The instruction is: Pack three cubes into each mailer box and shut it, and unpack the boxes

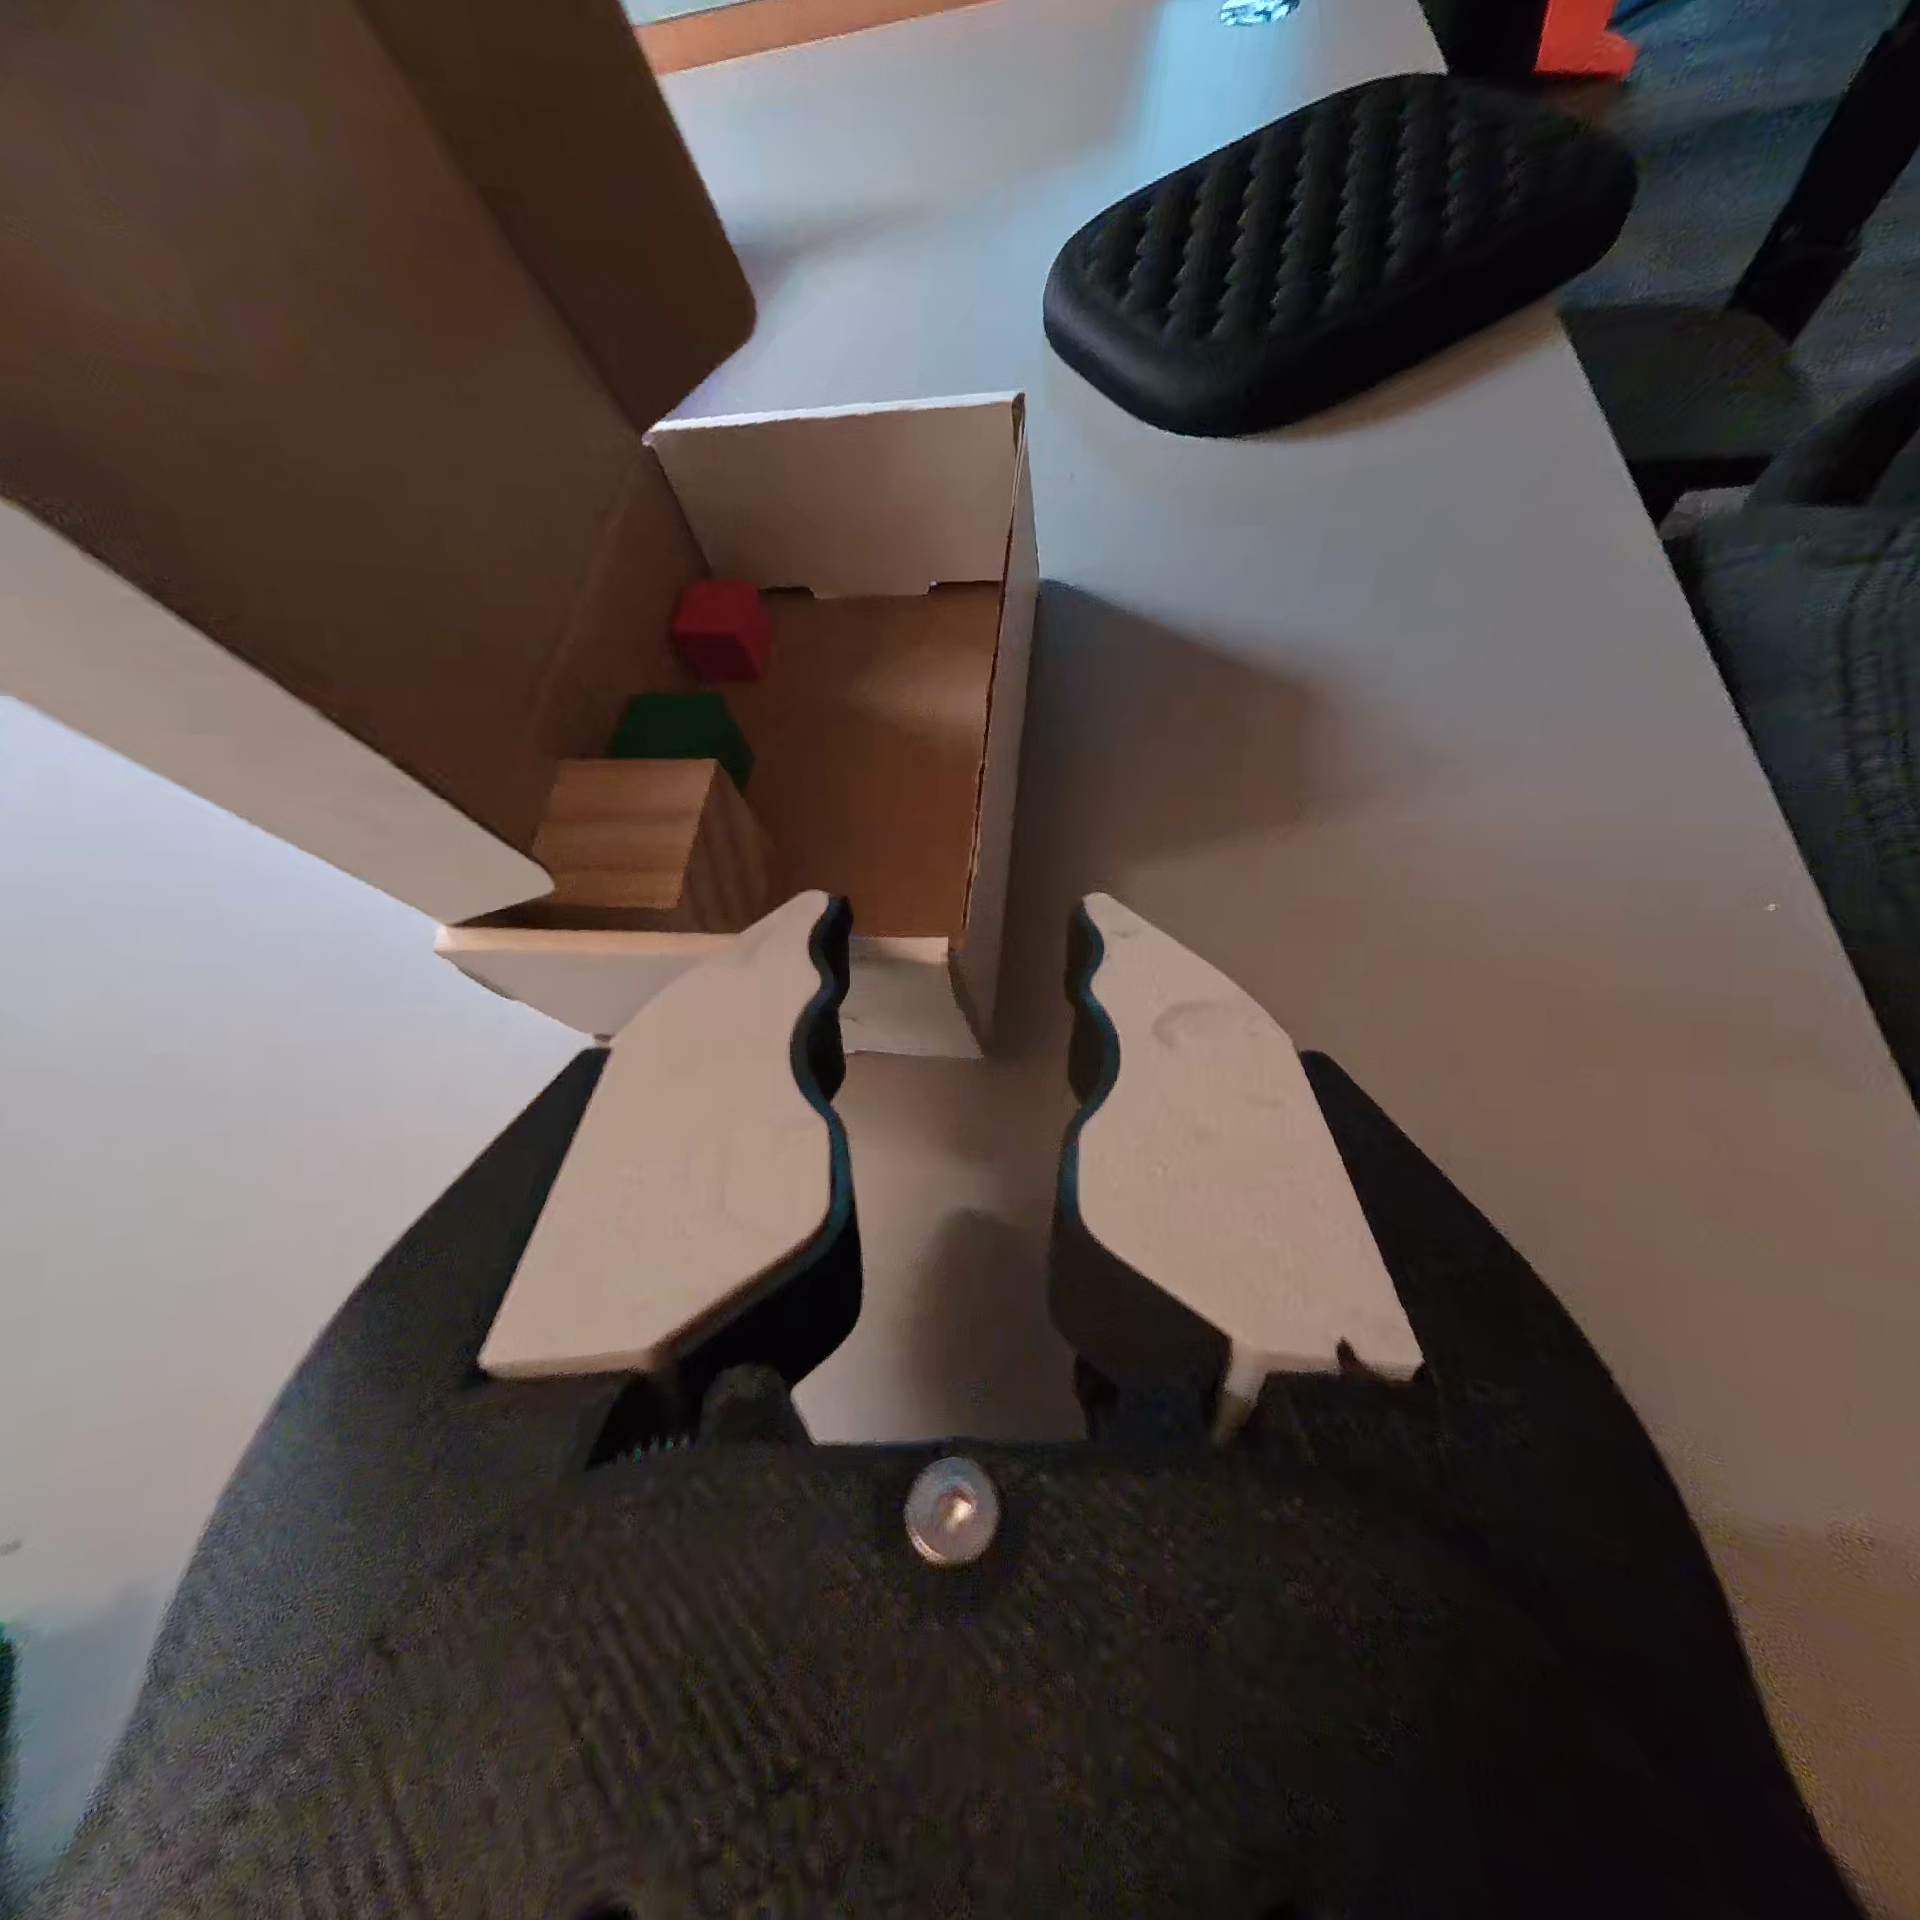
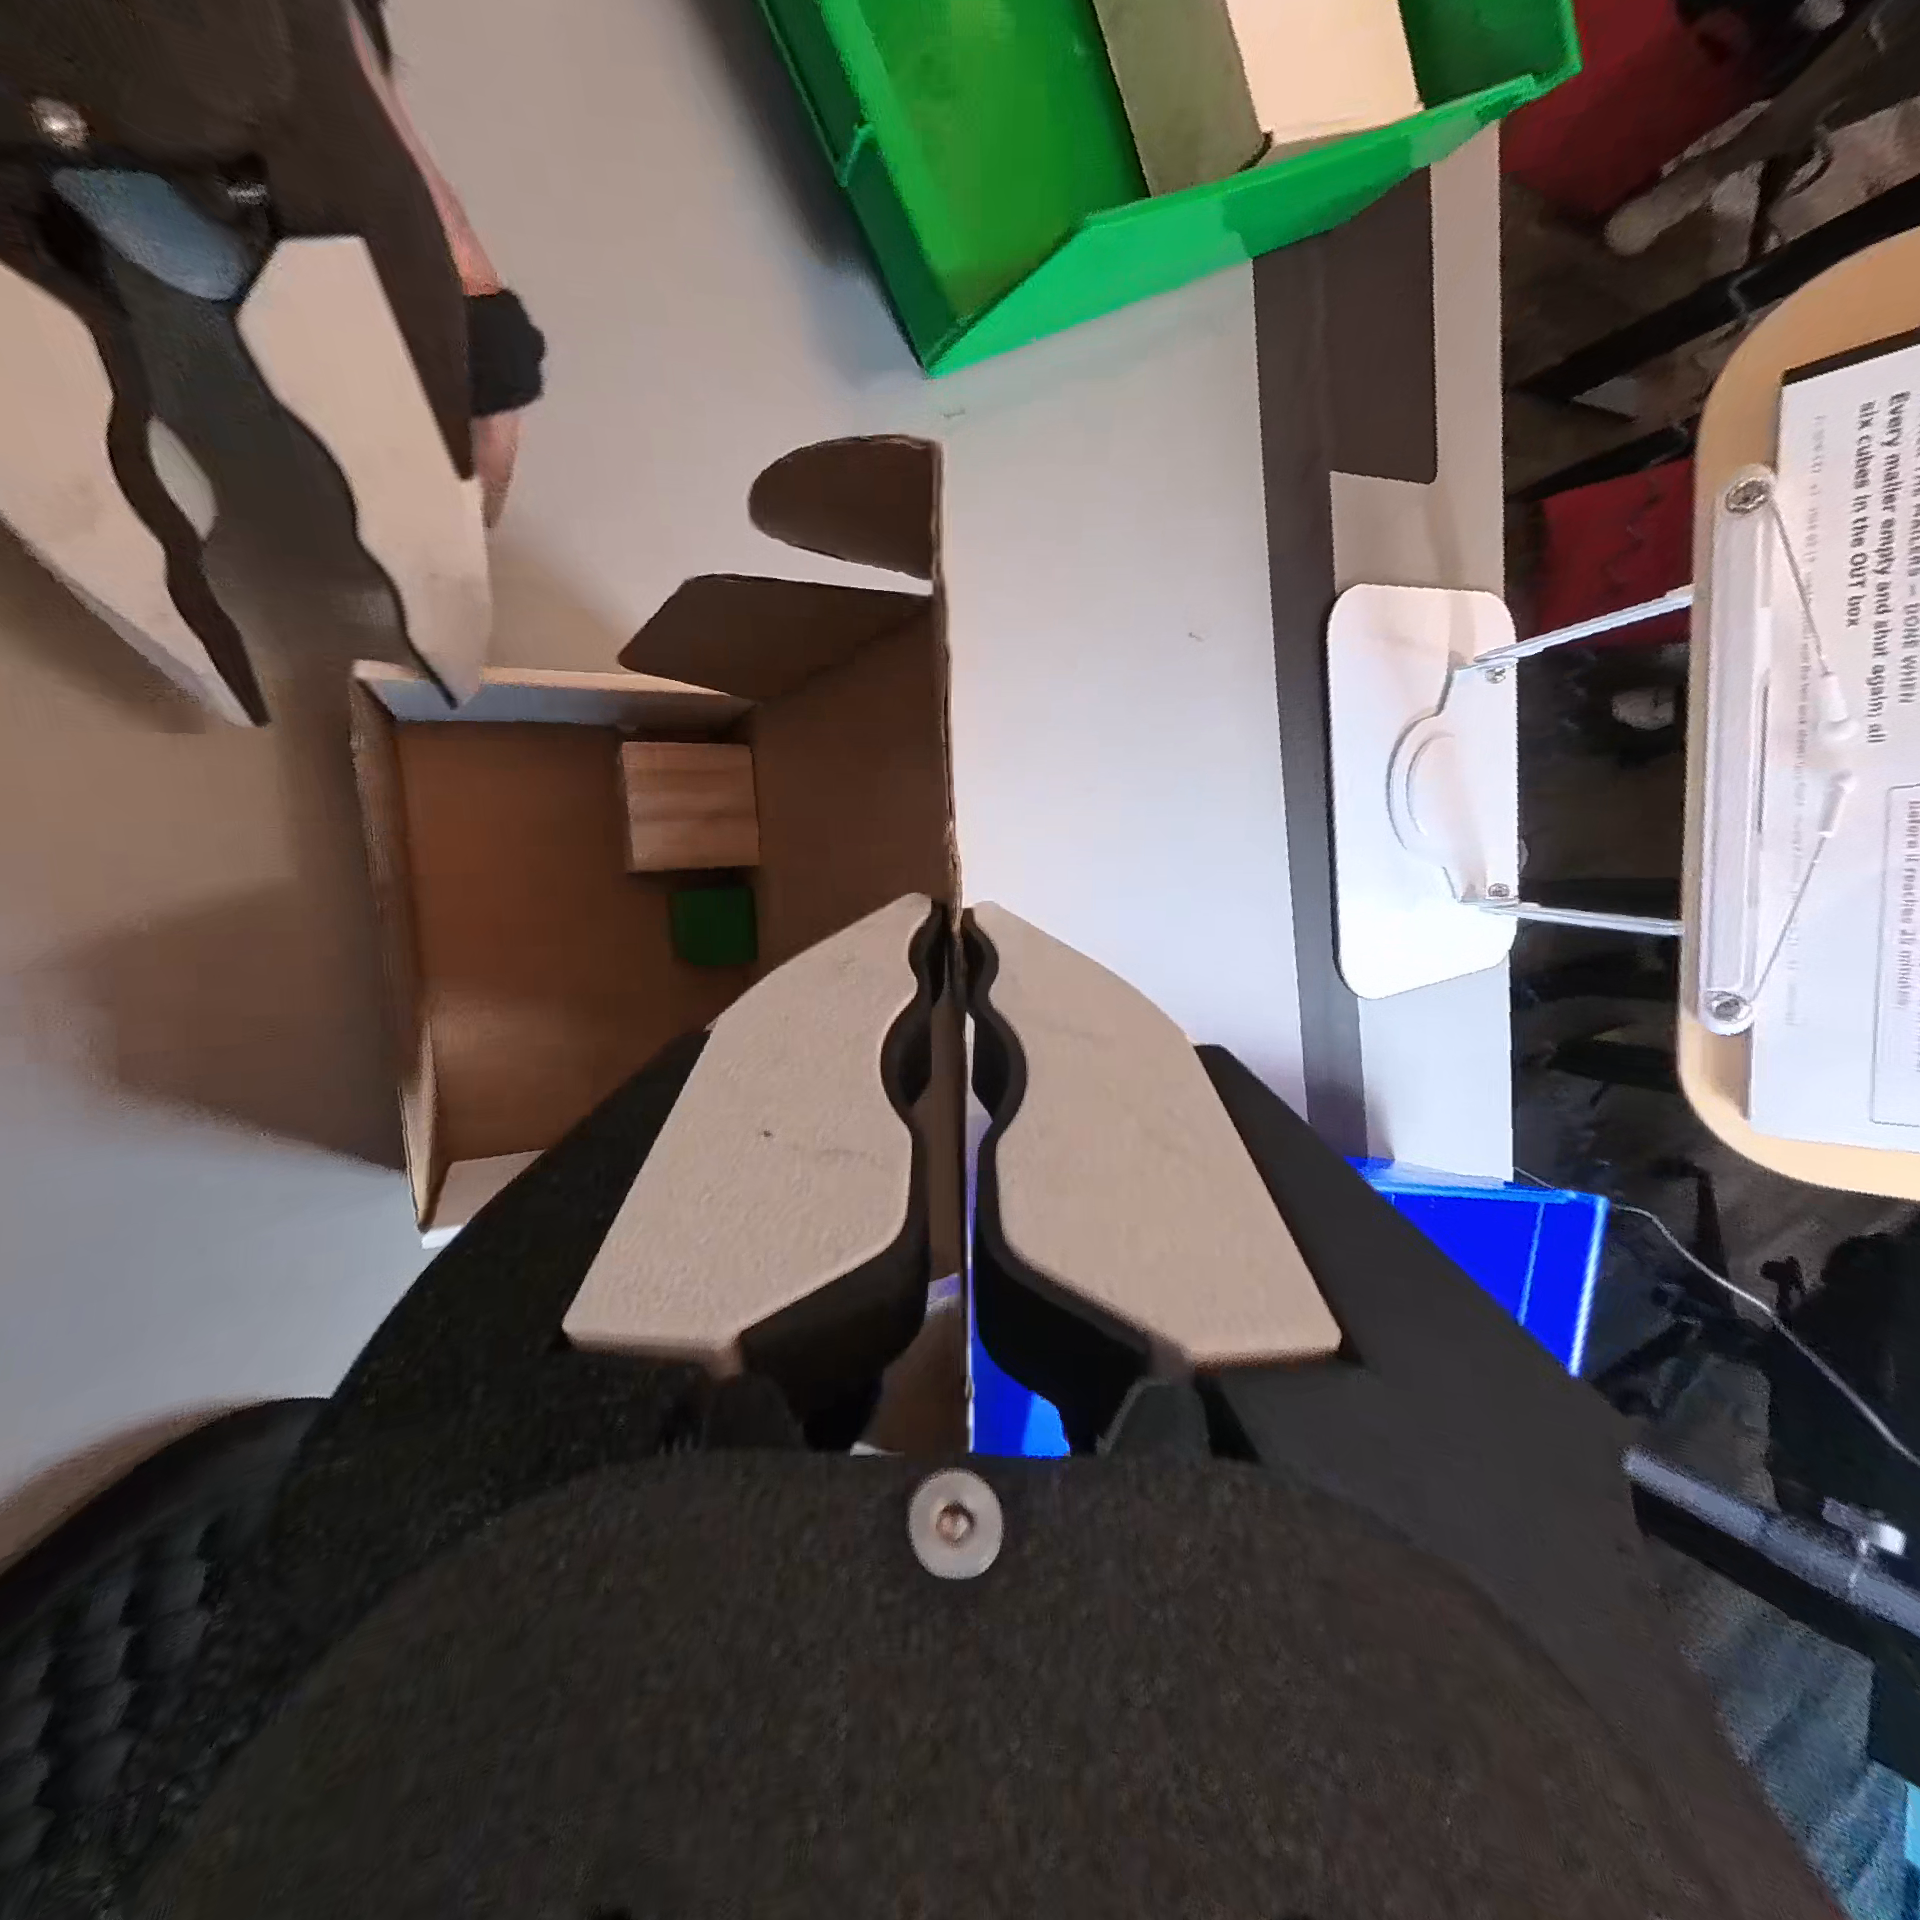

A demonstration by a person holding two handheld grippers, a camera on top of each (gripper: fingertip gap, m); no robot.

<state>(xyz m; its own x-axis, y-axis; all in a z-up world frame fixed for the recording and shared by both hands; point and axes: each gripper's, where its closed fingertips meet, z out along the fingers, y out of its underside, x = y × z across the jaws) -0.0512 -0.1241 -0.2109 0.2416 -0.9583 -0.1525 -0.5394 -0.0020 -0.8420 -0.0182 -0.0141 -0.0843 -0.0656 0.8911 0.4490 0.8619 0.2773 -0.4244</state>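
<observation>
A white mailer box (image 1: 852, 499) with a brown inside stands open on the table. In it lie a red cube (image 1: 722, 629), a green cube (image 1: 686, 727) and a bare wooden cube (image 1: 649, 831), in a row along the hinge side. My left gripper (image 1: 956, 914) is open and empty at the box's near corner. My right gripper (image 2: 956, 920) is shut on the raised lid (image 2: 948, 727), seen edge-on. The right wrist view shows the box (image 2: 379, 831), the wooden cube (image 2: 691, 805), the green cube (image 2: 715, 927) and the left gripper (image 2: 353, 701). The red cube is hidden there.
A black ribbed pad (image 1: 1340, 249) lies beyond the box near the table's right edge. A green tray (image 2: 1143, 270) holding a white box sits at the far side. A blue bin (image 2: 1486, 1247), a white stand base (image 2: 1418, 779) and a clipboard with a sheet (image 2: 1818, 727) are at the right. Some 15 cm of space lies between my two pairs of fingers. Between my left fingertips and the wooden cube (image 2: 691, 805) there is roughly 7 cm.
</observation>
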